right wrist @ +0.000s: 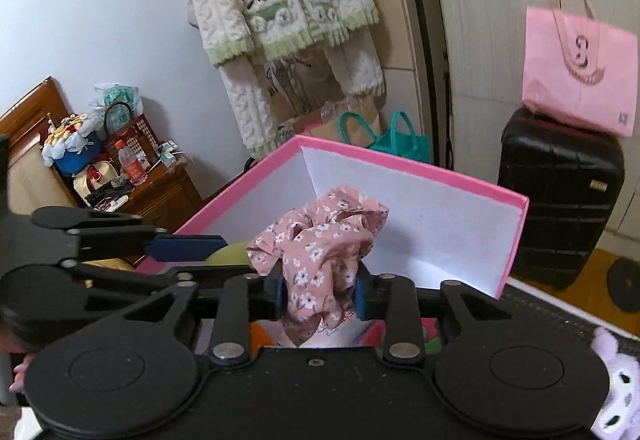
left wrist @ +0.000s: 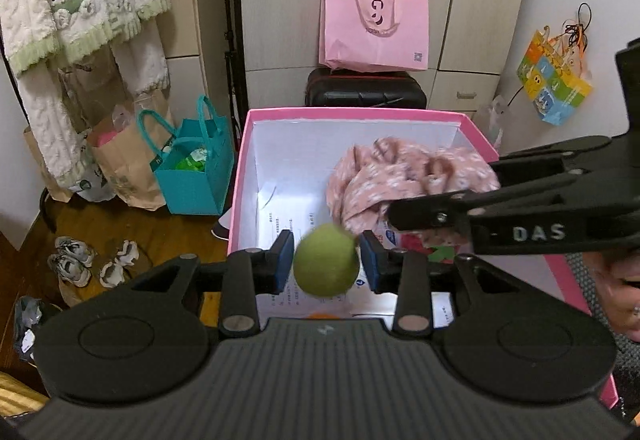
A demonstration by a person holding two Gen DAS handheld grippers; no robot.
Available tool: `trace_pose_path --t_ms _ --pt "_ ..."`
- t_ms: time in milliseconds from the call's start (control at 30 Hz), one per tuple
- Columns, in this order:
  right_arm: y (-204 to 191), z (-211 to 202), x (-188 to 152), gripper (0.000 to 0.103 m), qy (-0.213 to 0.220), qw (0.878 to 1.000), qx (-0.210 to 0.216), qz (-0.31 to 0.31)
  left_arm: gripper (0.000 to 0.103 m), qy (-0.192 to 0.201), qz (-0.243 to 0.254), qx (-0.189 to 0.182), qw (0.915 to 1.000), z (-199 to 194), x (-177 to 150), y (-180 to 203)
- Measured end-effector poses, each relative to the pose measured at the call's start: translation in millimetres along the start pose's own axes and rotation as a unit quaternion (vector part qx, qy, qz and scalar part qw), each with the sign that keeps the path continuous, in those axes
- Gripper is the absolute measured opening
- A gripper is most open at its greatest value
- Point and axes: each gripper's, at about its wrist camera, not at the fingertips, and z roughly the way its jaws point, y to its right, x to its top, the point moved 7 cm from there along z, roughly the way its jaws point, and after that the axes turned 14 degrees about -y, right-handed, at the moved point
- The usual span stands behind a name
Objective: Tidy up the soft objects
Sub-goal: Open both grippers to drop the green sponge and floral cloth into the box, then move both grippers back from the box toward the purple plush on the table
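Floral cloth [right wrist: 320, 260] hangs lengthwise downward between right jaws, contact unclear — left jaws spread, green ball [left wrist: 326, 260] loose between.

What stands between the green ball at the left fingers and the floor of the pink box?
Nothing visible does. The green ball is over the open pink box, with printed paper on the floor beneath it. The pink floral cloth and the right gripper are off to its right, clear of the drop.
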Motion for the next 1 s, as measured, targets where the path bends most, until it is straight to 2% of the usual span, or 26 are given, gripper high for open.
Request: trace_pose_path --t_ms 100,133,200,500,767,1000 --pt "3 4 0 0.058 0.000 1.000 0.001 0.008 0.050 -0.001 0.000 -0.002 1.0000 -4 -4 1" --pt "3 4 -1 0.059 0.002 1.000 0.002 0.011 0.052 0.001 0.000 -0.003 1.0000 -7 -6 1" --pt "3 0 -1 0.059 0.006 1.000 0.006 0.013 0.057 0.006 0.000 -0.008 0.9999 -16 -9 0" --pt "-5 -50 -17 0.064 0.033 0.999 0.001 0.006 0.064 0.034 0.057 -0.006 0.9978 -66 -34 20" --pt "-41 -89 -48 0.066 0.037 0.998 -0.031 -0.039 0.067 0.044 0.081 -0.010 0.9957 -100 -55 38" --pt "-72 -127 -72 0.074 0.047 0.994 -0.050 -0.079 0.075 0.048 0.099 -0.019 0.9938 -127 -76 51"
